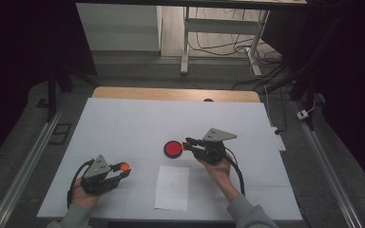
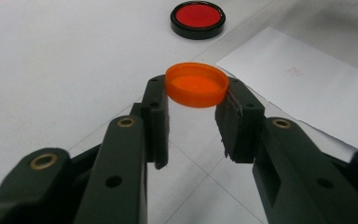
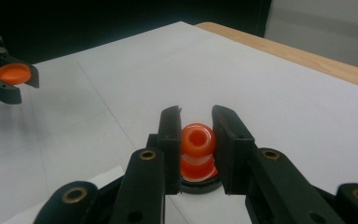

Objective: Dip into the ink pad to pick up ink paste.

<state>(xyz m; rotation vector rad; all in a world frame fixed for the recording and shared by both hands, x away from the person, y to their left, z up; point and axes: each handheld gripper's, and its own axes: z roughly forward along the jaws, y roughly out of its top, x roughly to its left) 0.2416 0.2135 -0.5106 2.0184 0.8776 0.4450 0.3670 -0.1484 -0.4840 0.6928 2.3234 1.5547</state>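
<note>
Two hand-held black grippers, grey sleeves at the frame's lower edge.
Left gripper (image 1: 122,172) and right gripper (image 1: 189,144) each carry a grey triangular plate, brass-ringed pivots and a trailing black cable.

My right gripper (image 3: 196,144) hides most of the black dish (image 3: 200,187); I can't read the paper sheet's (image 2: 303,88) faint print.

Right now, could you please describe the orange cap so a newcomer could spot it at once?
Start at the white table and find the person's left tool, near its front-left corner. The orange cap is pinched between its tips: a shallow open disc, unlike the black-rimmed red pad lying mid-table.
</note>
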